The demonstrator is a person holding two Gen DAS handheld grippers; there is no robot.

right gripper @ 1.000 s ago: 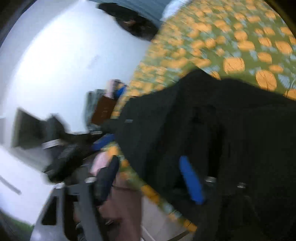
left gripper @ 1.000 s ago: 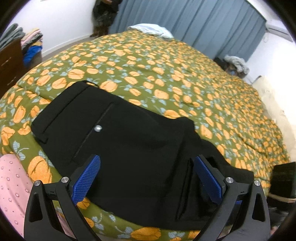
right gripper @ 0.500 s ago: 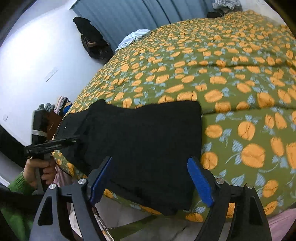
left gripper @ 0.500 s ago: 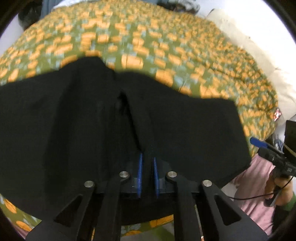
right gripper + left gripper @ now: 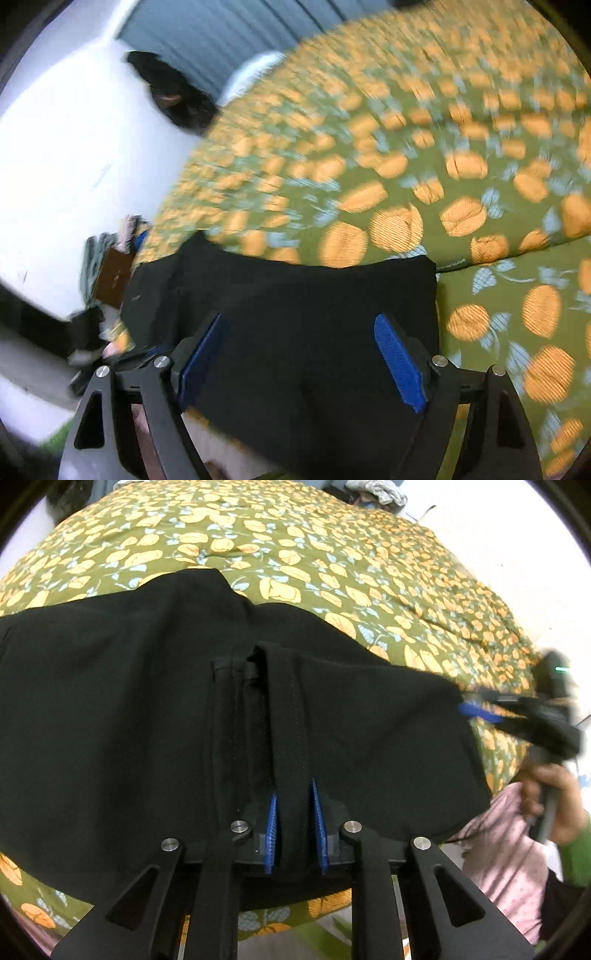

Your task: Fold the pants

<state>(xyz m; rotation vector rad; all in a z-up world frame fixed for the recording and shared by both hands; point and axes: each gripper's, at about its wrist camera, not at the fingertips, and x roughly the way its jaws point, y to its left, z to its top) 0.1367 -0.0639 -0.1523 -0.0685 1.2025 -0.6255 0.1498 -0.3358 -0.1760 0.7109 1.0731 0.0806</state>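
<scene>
The black pants [image 5: 147, 709] are spread near the bed's [image 5: 332, 554] front edge. A raised fold is pinched by the left hand-held gripper [image 5: 293, 830]; the right hand-held gripper [image 5: 303, 358], spread, straddles their far-right end.

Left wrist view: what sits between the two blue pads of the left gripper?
A raised fold of the black pants fills the gap of the left gripper, pinched by both pads. Nothing else lies there; the left wrist view shows it.
</scene>
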